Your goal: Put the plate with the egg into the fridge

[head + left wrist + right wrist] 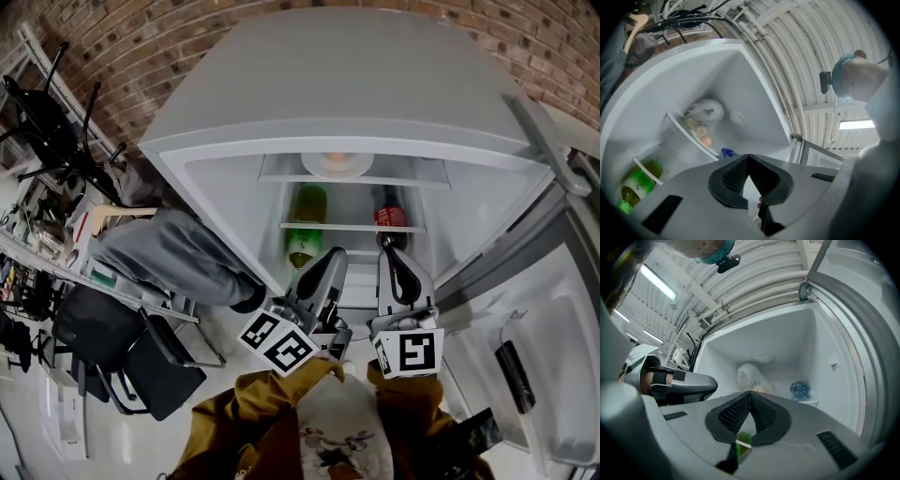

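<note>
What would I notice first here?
The open fridge fills the middle of the head view, with a plate bearing an egg on its top shelf. On the shelf below stand a green bottle and a dark bottle. In front, the left claw and right claw hang side by side, both shut.

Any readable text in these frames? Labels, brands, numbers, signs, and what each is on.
Nothing can be read in any view.
Red label on the dark bottle: too blurred to read.
Green bottle: any label is too small to read.
Cubes on the left tool and right tool: square black-and-white markers, no letters.
Print on the person's top: a picture, no legible words.
</note>
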A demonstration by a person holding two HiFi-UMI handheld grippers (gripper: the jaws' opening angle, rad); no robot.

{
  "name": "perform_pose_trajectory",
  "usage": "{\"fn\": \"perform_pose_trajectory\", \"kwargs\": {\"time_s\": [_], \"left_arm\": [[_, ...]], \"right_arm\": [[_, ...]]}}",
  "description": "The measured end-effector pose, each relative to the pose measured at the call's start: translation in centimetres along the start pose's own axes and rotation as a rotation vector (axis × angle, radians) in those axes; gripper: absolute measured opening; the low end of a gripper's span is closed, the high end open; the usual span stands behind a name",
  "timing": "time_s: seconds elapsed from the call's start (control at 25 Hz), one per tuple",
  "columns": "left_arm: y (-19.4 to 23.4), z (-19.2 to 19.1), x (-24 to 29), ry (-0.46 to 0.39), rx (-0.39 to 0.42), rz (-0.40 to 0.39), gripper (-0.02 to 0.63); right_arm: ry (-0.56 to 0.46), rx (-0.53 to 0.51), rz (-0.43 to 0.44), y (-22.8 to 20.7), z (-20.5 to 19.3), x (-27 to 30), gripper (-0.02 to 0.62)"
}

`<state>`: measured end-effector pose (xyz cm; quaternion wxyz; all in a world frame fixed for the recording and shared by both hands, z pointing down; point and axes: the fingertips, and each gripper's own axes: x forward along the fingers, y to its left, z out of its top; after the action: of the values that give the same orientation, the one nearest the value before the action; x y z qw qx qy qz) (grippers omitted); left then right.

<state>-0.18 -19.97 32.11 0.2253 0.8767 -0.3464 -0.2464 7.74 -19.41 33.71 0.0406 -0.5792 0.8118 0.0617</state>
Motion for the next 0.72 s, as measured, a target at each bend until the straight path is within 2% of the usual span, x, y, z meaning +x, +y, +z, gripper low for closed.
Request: {"fn": "perform_pose_trajectory", "kwargs": {"time_s": [0.4, 0.56, 0.72], "left_arm": [[-1.2, 0.4, -1.7, -0.005, 0.149, 0.017, 0.006], [-0.8, 0.0, -2.6, 0.020, 0.256, 0.041, 0.006], [0.0, -0.3, -3.7, 0.040, 0.278, 0.059, 0.006]], "right_arm": [[0.006, 0.013, 0.027, 0.7, -0.4, 0.3, 0.006], [0.011, 0.008, 0.039, 1.4, -0.3, 0.0, 0.006], [0.022, -0.018, 0.030, 1.9, -0.4, -0.1, 0.006]]}}
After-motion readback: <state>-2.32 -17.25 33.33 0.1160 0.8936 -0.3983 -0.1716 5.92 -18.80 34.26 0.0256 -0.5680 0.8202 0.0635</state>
